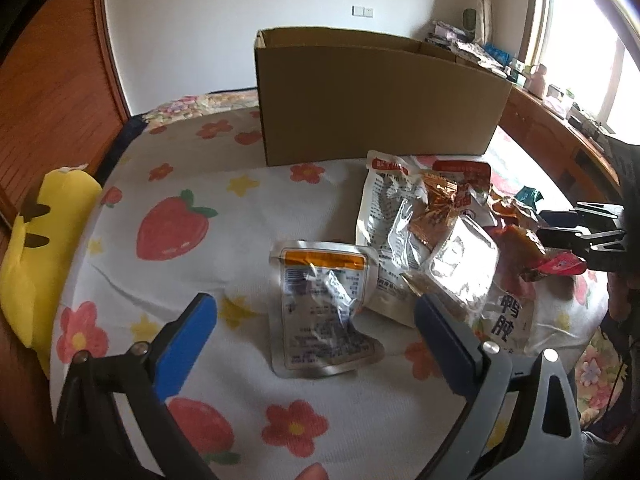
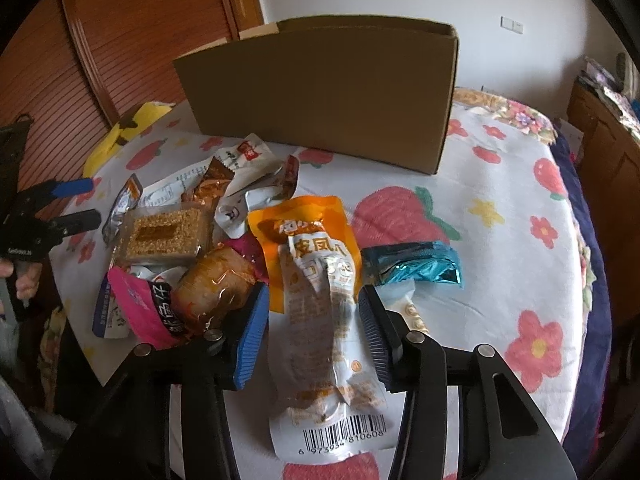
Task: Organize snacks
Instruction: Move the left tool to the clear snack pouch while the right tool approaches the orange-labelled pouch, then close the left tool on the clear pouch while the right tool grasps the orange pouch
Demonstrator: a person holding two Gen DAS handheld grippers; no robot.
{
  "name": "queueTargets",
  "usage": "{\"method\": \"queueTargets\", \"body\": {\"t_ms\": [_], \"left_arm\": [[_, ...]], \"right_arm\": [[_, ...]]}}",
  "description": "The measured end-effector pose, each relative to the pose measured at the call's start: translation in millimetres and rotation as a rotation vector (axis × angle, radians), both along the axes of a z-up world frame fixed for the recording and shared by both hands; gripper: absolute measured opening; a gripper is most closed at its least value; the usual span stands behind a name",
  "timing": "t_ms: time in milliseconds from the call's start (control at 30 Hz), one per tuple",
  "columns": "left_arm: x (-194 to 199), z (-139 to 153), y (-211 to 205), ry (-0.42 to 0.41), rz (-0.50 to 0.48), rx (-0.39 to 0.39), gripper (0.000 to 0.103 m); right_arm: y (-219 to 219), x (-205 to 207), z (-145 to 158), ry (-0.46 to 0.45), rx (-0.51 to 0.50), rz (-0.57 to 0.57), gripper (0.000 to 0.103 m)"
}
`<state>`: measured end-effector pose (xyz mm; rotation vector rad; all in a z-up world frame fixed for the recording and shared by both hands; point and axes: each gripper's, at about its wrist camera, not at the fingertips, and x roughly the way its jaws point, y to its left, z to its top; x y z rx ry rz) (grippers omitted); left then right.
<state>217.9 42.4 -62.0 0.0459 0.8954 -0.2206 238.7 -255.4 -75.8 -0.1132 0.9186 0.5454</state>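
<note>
Right gripper [image 2: 316, 328] straddles an orange-and-white foil snack pouch [image 2: 320, 300], pads apparently not yet pressing it. Left gripper [image 1: 316, 336] gapes wide, empty, over a silver orange-striped pouch [image 1: 320, 308]. Snack pile [image 2: 192, 232] on the strawberry-print cloth [image 2: 500, 208]; brown cardboard box [image 2: 320, 92] behind, contents hidden.
</note>
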Motion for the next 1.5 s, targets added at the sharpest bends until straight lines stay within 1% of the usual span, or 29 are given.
{"method": "queueTargets", "body": {"t_ms": [100,200,367,500,700,767,833,900,933,967,1000,1167,1300,1500], "left_arm": [[5,-5,0,0.022,-0.007,-0.015,0.098],[9,-9,-1,0.031,-0.004,-0.013,0.098],[16,-16,-1,0.048,0.010,0.009,0.098],[19,-20,0,0.063,0.007,0.003,0.095],[17,-24,-1,0.078,-0.016,-0.007,0.093],[17,-26,-1,0.082,-0.023,-0.015,0.090],[15,-25,1,0.072,-0.022,-0.031,0.083],[14,-24,3,0.066,-0.025,-0.039,0.072],[13,-23,3,0.064,-0.028,-0.042,0.069],[12,-23,2,0.060,-0.032,-0.043,0.062],[11,-22,1,0.058,-0.034,-0.038,0.060],[3,-21,-1,0.041,-0.045,-0.025,0.058],[-7,-16,-2,0.017,-0.054,-0.019,0.058],[-19,-7,1,-0.015,-0.051,-0.042,0.058]], "right_arm": [[0,3,-5,0.020,-0.009,0.005,0.049],[0,6,-8,0.025,-0.014,0.006,0.054],[4,8,-9,0.016,-0.027,0.015,0.056],[6,5,-10,0.000,-0.043,0.021,0.058],[7,3,-11,-0.007,-0.060,0.022,0.059],[8,2,-10,-0.010,-0.072,0.024,0.058],[9,2,-10,-0.006,-0.077,0.026,0.058],[9,1,-10,-0.002,-0.083,0.028,0.058],[9,1,-10,-0.002,-0.086,0.029,0.059],[9,-1,-10,-0.001,-0.088,0.030,0.059],[9,-1,-10,0.000,-0.092,0.031,0.059],[9,-2,-10,0.005,-0.100,0.037,0.059],[14,-3,-12,-0.012,-0.125,0.033,0.060],[17,0,-12,-0.018,-0.131,0.027,0.060]]}}
